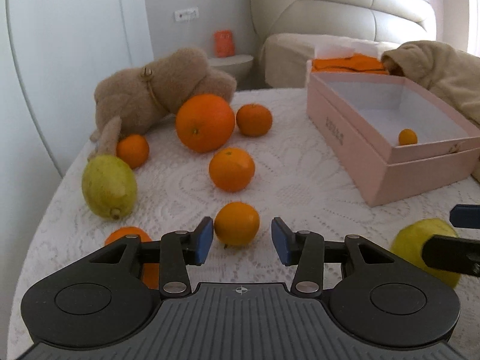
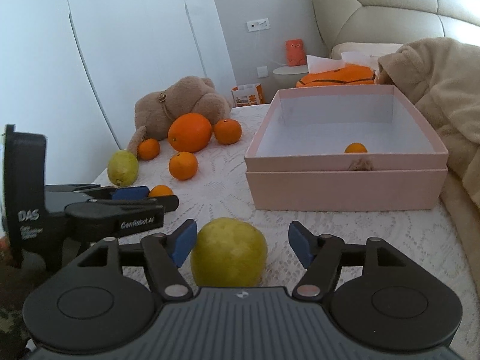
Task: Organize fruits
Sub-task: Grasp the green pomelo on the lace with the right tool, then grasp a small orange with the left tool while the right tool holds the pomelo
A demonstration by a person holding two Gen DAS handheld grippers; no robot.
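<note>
My left gripper (image 1: 243, 240) stands open over the white lace cloth. A small orange (image 1: 237, 223) lies between its blue pads with a gap on each side. My right gripper (image 2: 242, 246) is open around a yellow-green lemon (image 2: 229, 252) resting on the cloth. Its left pad is close to the fruit and its right pad is clearly apart. A pink box (image 2: 345, 186) sits at the right with one small orange (image 2: 355, 148) inside. More fruit lies at the back left: a big orange (image 1: 205, 122), several mandarins and a second lemon (image 1: 108, 186).
A brown plush toy (image 1: 156, 90) lies behind the fruit at the table's far left. A beige blanket (image 1: 444, 72) is bunched to the right of the box. Another orange (image 1: 132, 234) is half hidden under my left finger. The table's left edge runs along a white wall.
</note>
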